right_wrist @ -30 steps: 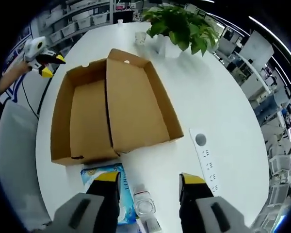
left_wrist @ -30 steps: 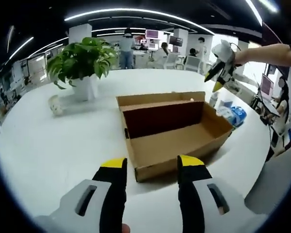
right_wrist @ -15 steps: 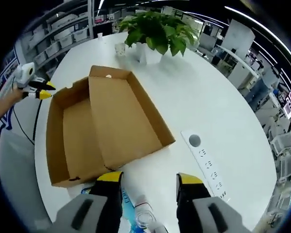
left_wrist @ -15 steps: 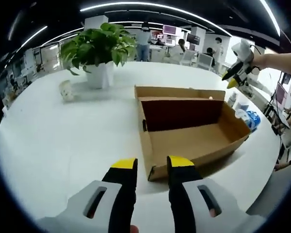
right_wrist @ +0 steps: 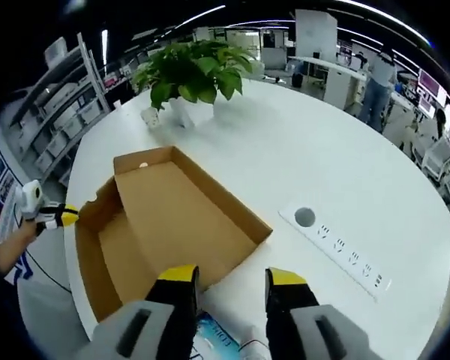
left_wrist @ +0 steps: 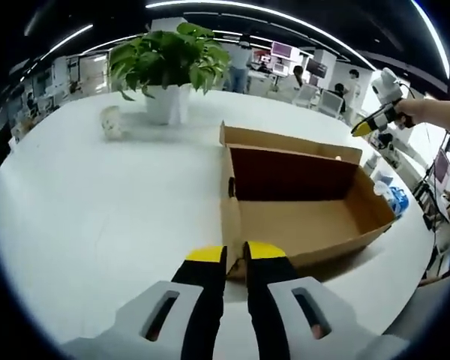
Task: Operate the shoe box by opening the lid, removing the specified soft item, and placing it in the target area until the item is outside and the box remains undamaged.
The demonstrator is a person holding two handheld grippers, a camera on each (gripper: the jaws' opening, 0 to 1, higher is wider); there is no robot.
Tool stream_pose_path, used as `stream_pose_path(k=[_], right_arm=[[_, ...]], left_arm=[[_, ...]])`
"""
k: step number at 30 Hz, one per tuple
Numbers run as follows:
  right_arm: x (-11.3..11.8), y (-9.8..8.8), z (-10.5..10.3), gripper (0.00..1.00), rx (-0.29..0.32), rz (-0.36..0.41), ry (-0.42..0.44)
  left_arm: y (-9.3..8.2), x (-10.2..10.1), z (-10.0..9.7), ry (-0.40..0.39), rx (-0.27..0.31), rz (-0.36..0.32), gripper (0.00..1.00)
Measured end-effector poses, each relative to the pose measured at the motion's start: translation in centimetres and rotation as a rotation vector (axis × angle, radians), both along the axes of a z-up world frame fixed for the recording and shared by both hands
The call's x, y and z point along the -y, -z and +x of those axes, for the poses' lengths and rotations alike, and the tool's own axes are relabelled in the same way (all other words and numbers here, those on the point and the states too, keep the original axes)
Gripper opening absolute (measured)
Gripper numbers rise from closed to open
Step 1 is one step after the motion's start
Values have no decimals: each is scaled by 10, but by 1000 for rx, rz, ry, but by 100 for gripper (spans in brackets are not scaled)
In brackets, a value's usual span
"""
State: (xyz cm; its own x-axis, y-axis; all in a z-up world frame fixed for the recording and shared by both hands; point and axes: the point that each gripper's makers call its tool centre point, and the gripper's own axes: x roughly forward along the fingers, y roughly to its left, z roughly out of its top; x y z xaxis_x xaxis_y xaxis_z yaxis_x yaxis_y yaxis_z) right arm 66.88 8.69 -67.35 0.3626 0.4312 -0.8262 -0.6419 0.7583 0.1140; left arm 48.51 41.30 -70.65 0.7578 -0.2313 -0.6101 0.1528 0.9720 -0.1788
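One brown shoe box [left_wrist: 300, 202] is lying open on the white bench [left_wrist: 97, 217], its lid [right_wrist: 184, 217] folded flat beside the tray. One potted plant [left_wrist: 169, 64] and one small cup [left_wrist: 111, 121] are standing far behind it — a white power strip [right_wrist: 337, 247] is lying to the right. The left tongs [left_wrist: 235, 259] are hanging nearly closed, holding nothing, at the box's near corner; the right tongs [right_wrist: 229, 281] are gaping partway, empty, above the lid's near edge, over a blue packet [right_wrist: 217, 343].

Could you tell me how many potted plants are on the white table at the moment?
1. The potted plant stands on the white table beyond the open shoe box, next to a small pale object. Others may lie outside both views.
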Motion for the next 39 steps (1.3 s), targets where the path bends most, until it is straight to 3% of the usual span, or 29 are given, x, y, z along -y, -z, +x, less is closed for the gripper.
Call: stream_pose_path(k=[10,21,24,31,34,37,38,39], right_arm=[[-15,18,3,28,-1,-23,68],[-7,38,22,21,20,-73,174],[-11,43,23,20,-15,-20,223],[-8,58,26,17,-41,-13,282],[-13,61,23,11,-87,39,322],[-12,62,23,5,-76,11,315],[-5,64,22,3,-59,-49,286],[-11,63,23,3,-65,-20,302]], left_arm=[[1,3,3,-39,14,23,4],[2,1,3,-78,11,35,2],[3,0,3,-79,-1,23,2],[3,0,2,-79,-5,28,2],[3,0,2,-78,-6,31,2],[3,0,2,-76,2,31,2],[3,-1,1,-75,5,24,2],[3,-1,2,-77,2,12,2]])
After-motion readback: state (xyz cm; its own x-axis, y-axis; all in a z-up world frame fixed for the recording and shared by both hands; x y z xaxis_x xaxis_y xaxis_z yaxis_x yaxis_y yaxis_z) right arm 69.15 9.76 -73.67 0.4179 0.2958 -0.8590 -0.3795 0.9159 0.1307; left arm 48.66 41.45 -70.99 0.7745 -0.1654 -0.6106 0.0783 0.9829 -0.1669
